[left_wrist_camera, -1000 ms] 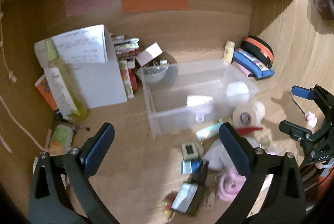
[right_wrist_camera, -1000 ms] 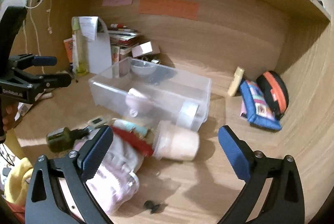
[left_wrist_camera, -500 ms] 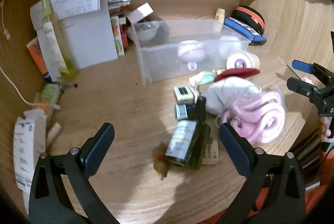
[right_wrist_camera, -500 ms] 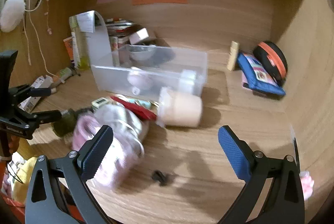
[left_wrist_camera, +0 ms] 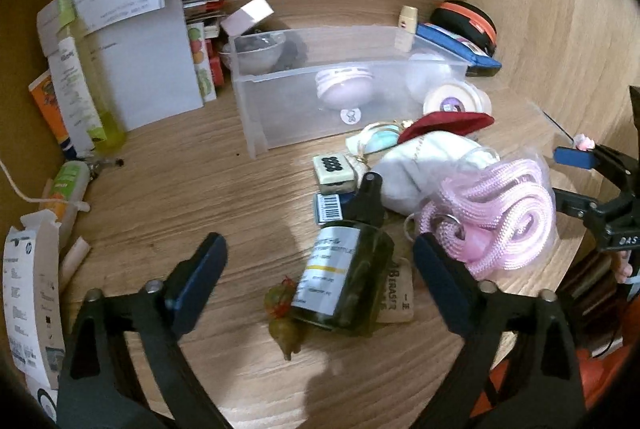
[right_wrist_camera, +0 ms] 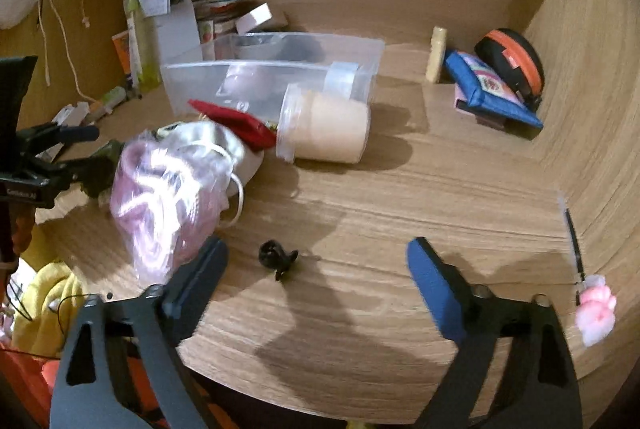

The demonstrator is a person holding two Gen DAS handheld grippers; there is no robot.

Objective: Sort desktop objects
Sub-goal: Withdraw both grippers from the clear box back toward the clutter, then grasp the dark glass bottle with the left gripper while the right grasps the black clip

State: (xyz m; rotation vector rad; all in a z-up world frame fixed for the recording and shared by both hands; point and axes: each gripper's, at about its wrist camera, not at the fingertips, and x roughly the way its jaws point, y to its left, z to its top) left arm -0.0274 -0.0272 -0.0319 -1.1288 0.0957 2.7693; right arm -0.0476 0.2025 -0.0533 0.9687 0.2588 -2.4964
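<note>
Left wrist view: camera is sitting lower and closer to the desk [left_wrist_camera: 168,189] than a second ago, so the clutter is filling the frame and the clear bin [left_wrist_camera: 340,85] is sliding up toward the top. Left gripper [left_wrist_camera: 320,265] has just been closing a bit, but the jaws are still standing well apart and clamping nothing; the dark green bottle [left_wrist_camera: 344,281] is lying on the desk between the finger lines, pads not touching it. Bottle's long axis is running near-far, black cap [left_wrist_camera: 370,197] pointing away toward the bin, base toward the camera, white label up. Small olive trinket [left_wrist_camera: 284,325] is lying just left of its base; bagged pink cord [left_wrist_camera: 500,217] just to its right, against a white pouch [left_wrist_camera: 424,165]. Right wrist view: also dropped nearer the desk versus the earlier frame; the pink cord bag [right_wrist_camera: 168,205] is blurring at left. Right gripper [right_wrist_camera: 318,265] has likewise just been closing slightly, jaws still wide, empty. Small black clip [right_wrist_camera: 276,257] is lying on bare wood between the fingers, nearer the left one, untouched. Cream-filled jar [right_wrist_camera: 324,129] is lying on its side beyond, long axis left-right, lid end pointing left, in front of the bin. Pen with pink topper [right_wrist_camera: 576,249] is lying far right.
</note>
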